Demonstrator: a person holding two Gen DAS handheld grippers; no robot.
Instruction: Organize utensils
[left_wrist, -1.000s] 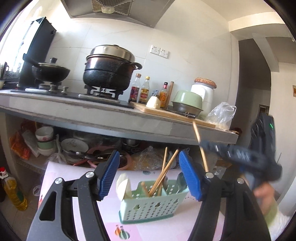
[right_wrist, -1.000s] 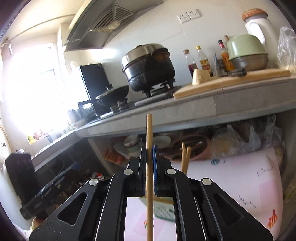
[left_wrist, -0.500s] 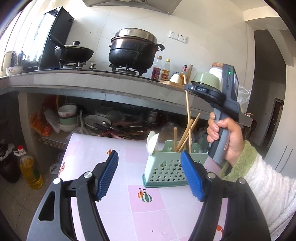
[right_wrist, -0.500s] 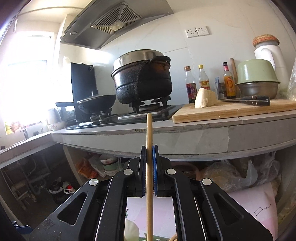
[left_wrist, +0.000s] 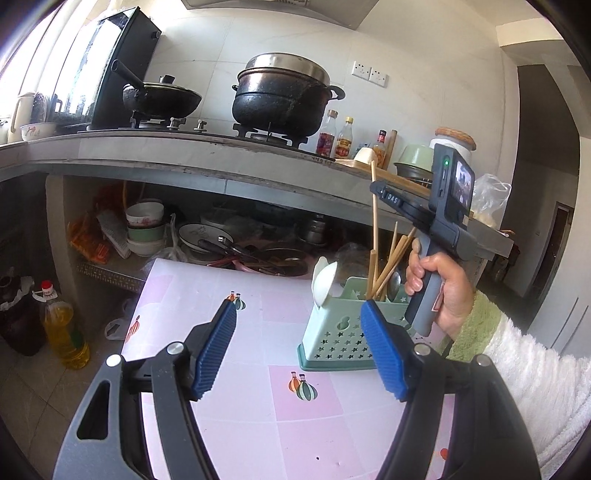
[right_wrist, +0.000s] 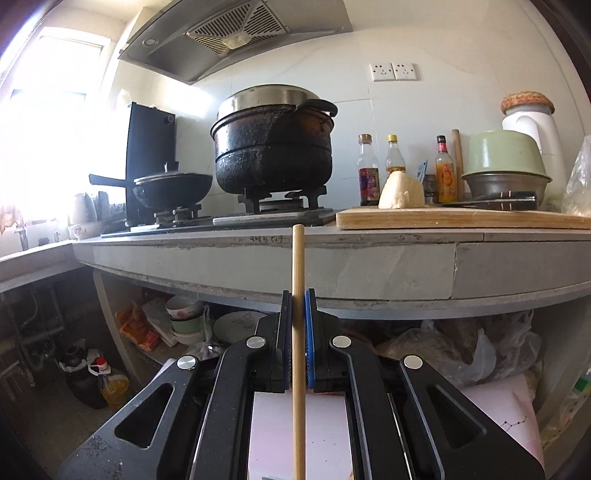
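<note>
Over the pink patterned table (left_wrist: 280, 435), the right gripper (right_wrist: 297, 325) holds a single wooden chopstick (right_wrist: 297, 291) upright, its blue pads closed flat on the stick partway along its length, with a good stretch standing above the jaws and the rest running down below them. From the left wrist view that chopstick (left_wrist: 374, 206) hangs over the pale green caddy (left_wrist: 340, 339), its lower end down among the other chopsticks (left_wrist: 391, 258) leaning there beside a white spoon (left_wrist: 325, 280) and a metal spoon. The left gripper (left_wrist: 299, 347) stands with its jaws wide and nothing between them, low over the table and near the caddy. The stick looks light and stiff, smooth enough (bare round wood) to slide or swivel between flat pads, so a hold near the middle seems best to keep it from tipping. The caddy looks like thin plastic and could shift if nudged; I judge the free gripper could steady its wall.
</note>
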